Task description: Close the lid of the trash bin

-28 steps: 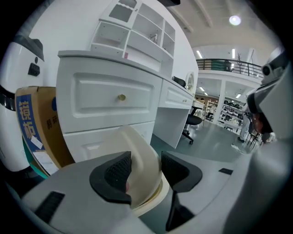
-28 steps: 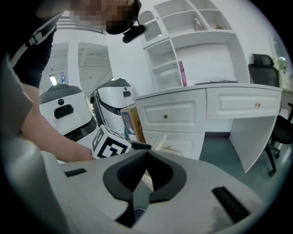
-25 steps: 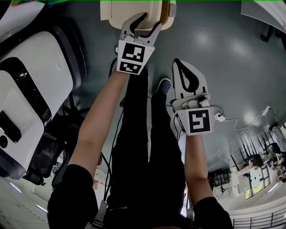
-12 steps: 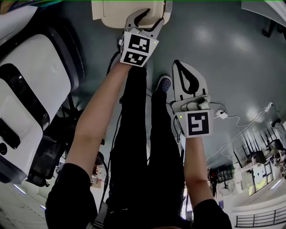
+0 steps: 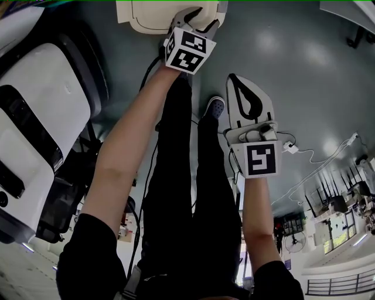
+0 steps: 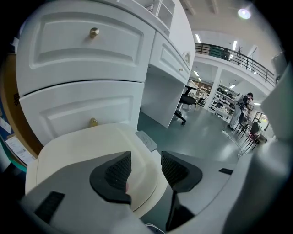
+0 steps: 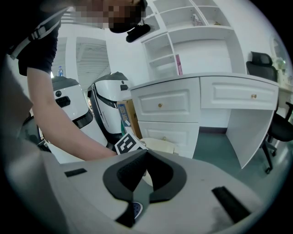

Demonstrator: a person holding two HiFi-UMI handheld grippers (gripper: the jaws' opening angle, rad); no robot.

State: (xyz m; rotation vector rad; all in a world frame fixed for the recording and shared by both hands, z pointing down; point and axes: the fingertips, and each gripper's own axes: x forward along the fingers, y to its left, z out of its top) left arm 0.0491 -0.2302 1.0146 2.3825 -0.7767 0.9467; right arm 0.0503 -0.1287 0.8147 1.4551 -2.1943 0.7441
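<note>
The cream trash bin [image 5: 146, 14] stands on the floor at the top edge of the head view. My left gripper [image 5: 196, 14] reaches over it. In the left gripper view the lid's [image 6: 82, 146] curved front rim runs between the two black pads [image 6: 116, 171], and the left gripper [image 6: 145, 167] is shut on that rim. The lid lies low, nearly flat. My right gripper [image 5: 234, 79] hangs in the air nearer to me, right of the bin, touching nothing. Its tips meet, so the right gripper [image 7: 146, 157] is shut and empty. The bin [image 7: 160, 145] shows beyond it.
White drawers with brass knobs [image 6: 82, 59] stand right behind the bin, with brown cardboard [image 6: 11, 105] to their left. A large white machine [image 5: 41, 117] fills the left. My legs and a shoe [image 5: 215, 108] are below the bin. Cables [image 5: 304, 158] lie on the floor at the right.
My left gripper has gone down and forward with the lid rim in it, so the lid has sunk towards the bin. The right gripper has hardly shifted.
</note>
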